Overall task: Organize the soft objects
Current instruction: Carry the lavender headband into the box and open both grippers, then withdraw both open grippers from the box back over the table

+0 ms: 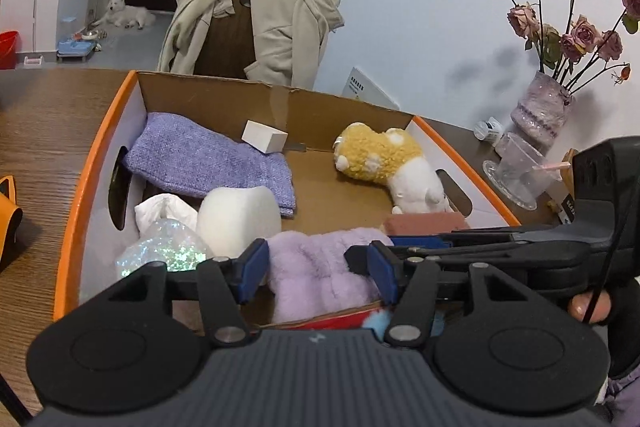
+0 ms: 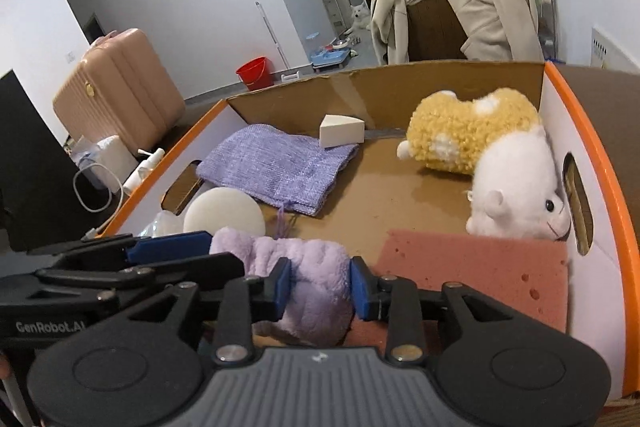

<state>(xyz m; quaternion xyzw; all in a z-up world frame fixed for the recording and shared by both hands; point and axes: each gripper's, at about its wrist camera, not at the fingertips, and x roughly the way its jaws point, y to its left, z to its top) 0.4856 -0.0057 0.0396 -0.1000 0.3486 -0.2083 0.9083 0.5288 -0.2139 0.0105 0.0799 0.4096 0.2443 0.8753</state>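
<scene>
Left wrist view: the left gripper (image 1: 318,273) stands half open, its blue pads either side of the lilac fluffy cloth (image 1: 320,275) without pressing it. Beyond it in the cardboard box (image 1: 208,99) lie a purple knitted pouch (image 1: 208,159) and a plush toy (image 1: 384,163).

Right wrist view: the right gripper (image 2: 320,287) is half open around the same cloth (image 2: 304,267), pads just beside the fur; a pink sponge (image 2: 472,275) lies to its right.

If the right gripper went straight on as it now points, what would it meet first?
Most likely the lilac fluffy plush, which already sits between the open right gripper's pads; behind it lies bare box floor, though depth is unclear.
</scene>
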